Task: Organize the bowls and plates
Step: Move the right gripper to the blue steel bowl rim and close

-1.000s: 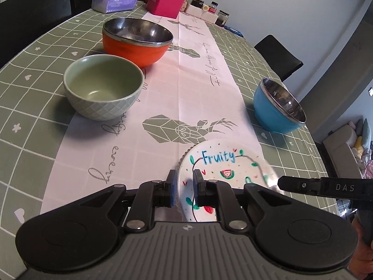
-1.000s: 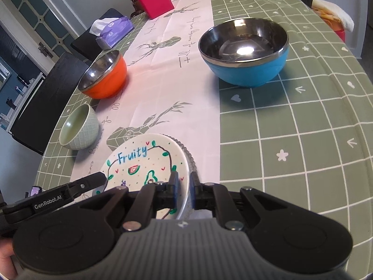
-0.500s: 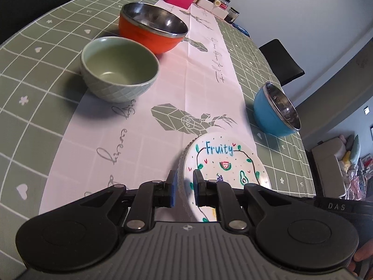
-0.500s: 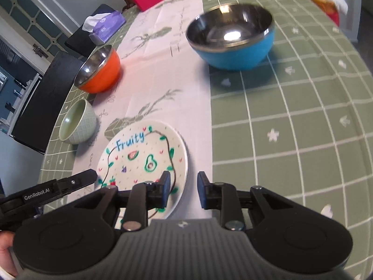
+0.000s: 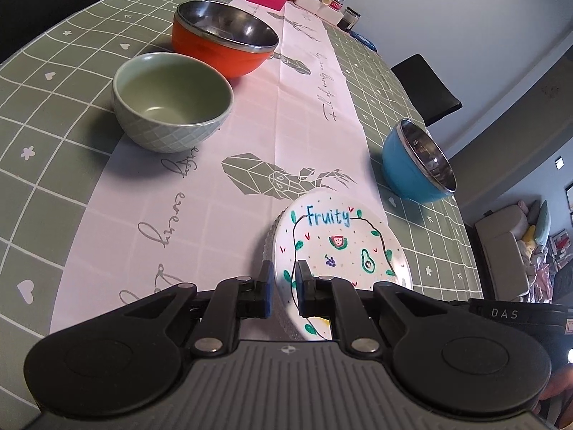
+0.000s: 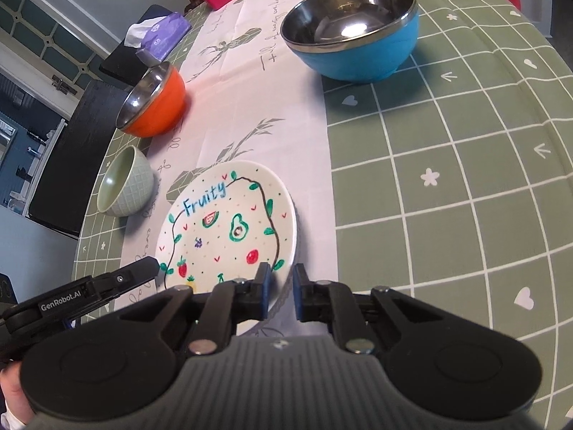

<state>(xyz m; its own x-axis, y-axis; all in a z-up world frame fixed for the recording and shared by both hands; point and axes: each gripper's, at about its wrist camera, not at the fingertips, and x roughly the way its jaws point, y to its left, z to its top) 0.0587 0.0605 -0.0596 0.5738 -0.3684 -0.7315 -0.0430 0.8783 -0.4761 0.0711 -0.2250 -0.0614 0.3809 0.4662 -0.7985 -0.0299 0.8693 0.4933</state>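
Pinching the white "Fruity" plate [image 5: 340,247] from both sides, the two tools share one load: the left gripper [image 5: 284,288] is clamped on the plate's left rim, and the right gripper [image 6: 279,288], whose jaws have just been closing, now has the plate's right edge between its pads and looks pressed onto it. A second, ribbed clear plate seems to sit under the painted one, though its edge is too faint to be sure. The plate lies at the near end of the pale table runner [image 5: 286,107], low over it or resting on it; which, I cannot tell. By my reading the sorting has barely begun: the sage-green ceramic bowl [image 5: 172,102], the orange steel-lined bowl [image 5: 224,37] just behind it, and the blue steel-lined bowl [image 6: 352,27] across the green grid tablecloth [image 6: 447,179] all stand apart and unstacked. Placing the plate and nesting or grouping the three bowls remains.
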